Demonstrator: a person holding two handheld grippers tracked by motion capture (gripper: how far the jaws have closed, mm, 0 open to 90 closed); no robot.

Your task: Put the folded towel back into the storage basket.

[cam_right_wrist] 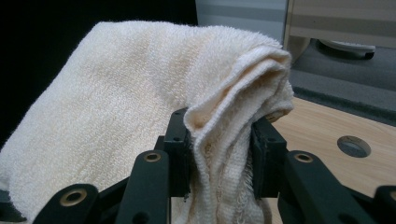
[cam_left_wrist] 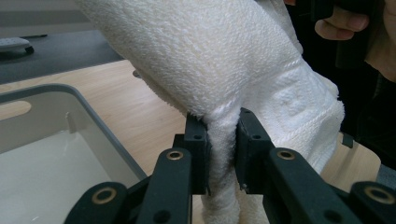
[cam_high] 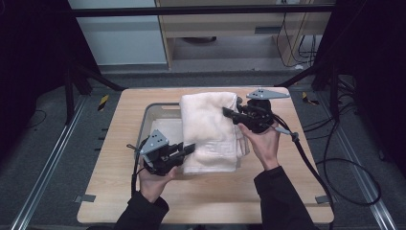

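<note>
While both jaws pinch only thick folded edges, the cream terry-cloth folded towel [cam_high: 210,129] could slip or unfold if the hands drift apart. Left hand-held gripper [cam_high: 187,149] clamps its 7 o'clock corner, right hand-held gripper [cam_high: 229,113] its 1 o'clock edge (bunched layers). It hangs over the grey plastic bin [cam_high: 154,111] on the wooden desk [cam_high: 287,191], long axis 12 to 6.

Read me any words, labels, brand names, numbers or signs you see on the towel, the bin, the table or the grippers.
No readable text anywhere.
towel: a woven raised band pattern near its end, no letters.
grey bin: unmarked.
table: bare wood, no label.
left hand-held gripper and right hand-held gripper: black jaws, no markings legible.
yellow-and-black floor tape: stripes, no words.
</note>
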